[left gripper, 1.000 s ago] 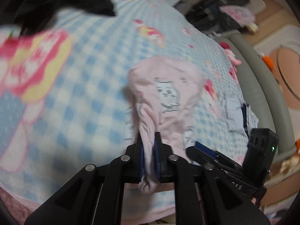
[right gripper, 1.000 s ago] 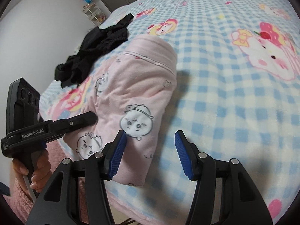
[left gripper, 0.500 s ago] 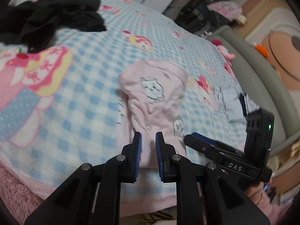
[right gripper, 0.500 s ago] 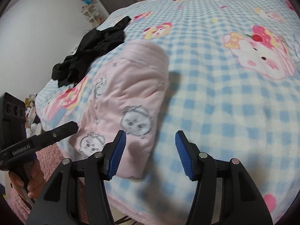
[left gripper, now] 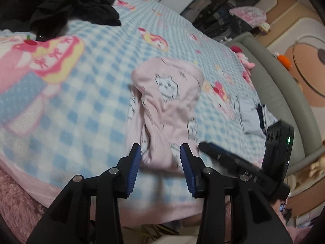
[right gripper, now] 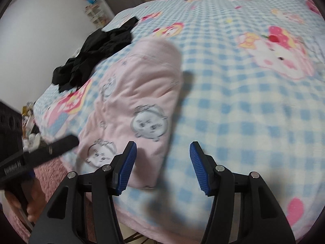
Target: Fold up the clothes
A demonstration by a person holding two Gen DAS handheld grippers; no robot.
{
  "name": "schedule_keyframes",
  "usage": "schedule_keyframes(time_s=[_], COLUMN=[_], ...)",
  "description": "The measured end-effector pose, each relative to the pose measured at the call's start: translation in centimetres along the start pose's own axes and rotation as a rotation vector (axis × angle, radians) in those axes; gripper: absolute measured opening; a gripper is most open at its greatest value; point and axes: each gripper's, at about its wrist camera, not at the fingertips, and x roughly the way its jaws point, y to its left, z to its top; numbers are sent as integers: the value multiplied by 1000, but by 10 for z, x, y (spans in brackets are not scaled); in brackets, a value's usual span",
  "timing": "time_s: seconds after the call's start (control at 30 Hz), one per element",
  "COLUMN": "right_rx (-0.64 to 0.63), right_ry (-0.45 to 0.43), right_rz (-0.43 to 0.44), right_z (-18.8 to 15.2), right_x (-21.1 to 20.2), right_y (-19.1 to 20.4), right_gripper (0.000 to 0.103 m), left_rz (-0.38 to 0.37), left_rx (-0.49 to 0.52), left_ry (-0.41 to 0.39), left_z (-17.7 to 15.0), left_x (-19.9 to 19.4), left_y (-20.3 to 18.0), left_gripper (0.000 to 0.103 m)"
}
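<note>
The pink garment (left gripper: 168, 109) lies folded near the front edge of the bed (left gripper: 85, 101), its prints smeared by blur and its near end partly hidden by the left gripper (left gripper: 160, 156). That gripper's jaws have just been opening; the cloth's end shows between them, pads clear of it. The right gripper (right gripper: 162, 158) stands wide open over the checked blanket beside the garment. Black clothes (right gripper: 95, 55) are heaped toward the far left corner. A grey padded rail (left gripper: 280, 85) borders the right edge.
</note>
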Motion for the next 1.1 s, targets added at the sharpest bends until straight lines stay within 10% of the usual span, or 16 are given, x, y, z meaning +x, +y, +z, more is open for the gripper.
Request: schedule_keyframes(time_s=[0.1, 0.27, 0.4, 0.5, 0.57, 0.7, 0.97, 1.1], right_rx=[57, 45, -12, -35, -61, -118, -115, -75], right_ry=[-64, -75, -36, -10, -15, 40, 40, -4], right_rz=[-17, 25, 45, 62, 69, 40, -12, -22], right_z=[-3, -8, -14, -19, -20, -23, -32, -28], right_x=[-12, -18, -8, 0, -2, 14, 10, -5], right_y=[-9, -7, 8, 15, 20, 26, 10, -1], right_gripper=[56, 56, 56, 56, 56, 57, 57, 53], left_rz=[55, 109, 213, 140, 162, 98, 353, 195], left_rx=[53, 65, -3, -107, -29, 98, 131, -37], left_ry=[10, -70, 20, -69, -166, -73, -17, -76], left_z=[-3, 0, 1, -1, -1, 1, -6, -7], left_x=[6, -13, 2, -18, -35, -11, 16, -9], left_y=[-8, -11, 13, 26, 11, -14, -7, 19], left_gripper=[15, 14, 28, 29, 29, 30, 20, 30])
